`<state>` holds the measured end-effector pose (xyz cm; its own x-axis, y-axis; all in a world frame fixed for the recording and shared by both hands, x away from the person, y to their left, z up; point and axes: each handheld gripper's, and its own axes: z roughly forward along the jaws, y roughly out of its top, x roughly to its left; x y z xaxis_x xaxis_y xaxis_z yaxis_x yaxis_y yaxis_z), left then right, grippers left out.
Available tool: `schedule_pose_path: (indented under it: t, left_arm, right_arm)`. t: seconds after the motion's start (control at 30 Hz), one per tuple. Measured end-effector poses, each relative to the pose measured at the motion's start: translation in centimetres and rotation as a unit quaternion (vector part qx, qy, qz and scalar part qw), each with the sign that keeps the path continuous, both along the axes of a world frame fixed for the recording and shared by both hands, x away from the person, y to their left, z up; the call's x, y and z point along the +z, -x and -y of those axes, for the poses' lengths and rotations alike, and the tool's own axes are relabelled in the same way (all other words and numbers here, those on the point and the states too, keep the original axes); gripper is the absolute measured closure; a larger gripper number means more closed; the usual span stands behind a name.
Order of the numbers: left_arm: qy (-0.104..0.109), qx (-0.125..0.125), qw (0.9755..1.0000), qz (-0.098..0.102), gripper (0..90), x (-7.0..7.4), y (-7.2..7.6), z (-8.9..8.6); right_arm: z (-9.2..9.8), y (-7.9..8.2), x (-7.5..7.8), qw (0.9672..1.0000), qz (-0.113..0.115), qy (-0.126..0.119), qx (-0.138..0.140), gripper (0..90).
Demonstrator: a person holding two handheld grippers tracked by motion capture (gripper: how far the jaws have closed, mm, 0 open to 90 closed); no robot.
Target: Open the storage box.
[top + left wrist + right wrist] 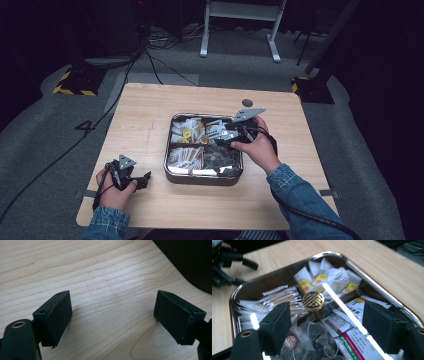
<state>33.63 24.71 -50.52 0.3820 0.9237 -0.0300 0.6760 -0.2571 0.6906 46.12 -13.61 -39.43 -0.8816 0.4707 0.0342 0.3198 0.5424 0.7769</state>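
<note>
A square metal tin (202, 177) stands mid-table, split into compartments of tea bags and paper packets under a clear lid with a round gold knob (312, 301). My right gripper (223, 137) hovers over the tin's right half, pointing left. In the right gripper view its jaws (324, 327) stand open, with the knob just beyond them and nothing between the pads. My left gripper (143, 180) rests on the table (145, 115) left of the tin. The left gripper view shows it (112, 320) open over bare wood.
The tin's dark wall (192, 262) lies ahead and to the right of the left jaws. A small dark disc (247, 103) sits near the table's far edge. Bare wood lies all round the tin. A cable trails from my right hand off the front edge.
</note>
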Motion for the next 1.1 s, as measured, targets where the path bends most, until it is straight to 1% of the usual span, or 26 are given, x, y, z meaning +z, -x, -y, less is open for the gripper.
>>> schedule_pose_path:
  t: [0.03, 0.07, 0.23, 0.27, 0.33, 0.43, 0.5, 0.63, 0.73, 0.77, 0.8, 0.83, 0.87, 0.97, 1.1]
  left_arm:
    - [0.0, 0.0, 1.0, 0.0, 15.5, 0.0, 0.0, 0.0]
    - [0.0, 0.0, 1.0, 0.0, 15.5, 0.0, 0.0, 0.0]
    - [-0.001, -0.001, 1.0, 0.001, 15.4, 0.0, -0.2, 0.1]
    - [-0.001, -0.001, 1.0, -0.002, 15.4, 0.0, -0.2, 0.1]
    - [-0.001, -0.001, 1.0, 0.0, 15.4, 0.0, -0.3, 0.2]
    - [0.0, 0.0, 1.0, 0.0, 15.4, 0.0, -0.5, 0.3]
    - [-0.001, -0.001, 1.0, 0.001, 15.4, 0.0, -0.6, 0.4]
    - [0.0, -0.001, 1.0, 0.0, 15.4, 0.0, -0.6, 0.4]
    - [0.0, -0.001, 1.0, 0.0, 15.4, 0.0, -0.6, 0.4]
    - [0.0, -0.001, 1.0, 0.0, 15.4, 0.0, -0.6, 0.4]
    - [0.0, -0.001, 1.0, 0.0, 15.5, 0.0, -0.6, 0.4]
    - [0.0, -0.001, 1.0, 0.0, 15.5, 0.0, -0.6, 0.4]
    - [0.0, -0.001, 1.0, 0.0, 15.5, 0.0, -0.6, 0.4]
    - [-0.001, -0.002, 1.0, 0.0, 15.6, 0.0, -0.6, 0.4]
    - [0.0, -0.001, 1.0, 0.0, 15.6, 0.0, -0.6, 0.4]
  right_arm:
    - [-0.4, -0.1, -0.1, 0.9999, 0.001, 0.013, 0.011, 27.8]
    - [-0.6, -0.2, -0.2, 0.9997, 0.001, 0.017, 0.015, 28.6]
    - [-2.3, -0.5, -1.2, 0.9993, -0.004, 0.015, 0.033, 33.0]
    - [-2.6, -0.6, -1.4, 0.9993, -0.006, 0.017, 0.034, 33.8]
    - [-3.0, -0.7, -1.8, 0.9992, -0.006, 0.022, 0.032, 37.0]
    - [-3.5, -1.0, -2.4, 0.9992, -0.011, 0.023, 0.03, 40.3]
    - [-3.8, -1.1, -2.8, 0.9991, -0.013, 0.023, 0.033, 44.6]
    - [-4.4, -1.4, -3.5, 0.9985, -0.012, 0.039, 0.036, 51.8]
    - [-4.8, -1.5, -3.8, 0.9985, -0.015, 0.04, 0.036, 55.7]
    - [-4.9, -1.5, -4.0, 0.9983, -0.014, 0.044, 0.036, 56.7]
    - [-5.1, -1.5, -4.1, 0.9981, -0.013, 0.049, 0.036, 56.9]
    - [-5.2, -1.4, -4.2, 0.9981, -0.005, 0.051, 0.035, 57.4]
    - [-5.3, -1.4, -4.2, 0.9982, -0.003, 0.05, 0.033, 57.6]
    - [-5.3, -1.4, -4.3, 0.9984, -0.005, 0.046, 0.032, 58.1]
    - [-5.2, -1.3, -4.5, 0.9988, -0.002, 0.039, 0.029, 58.3]
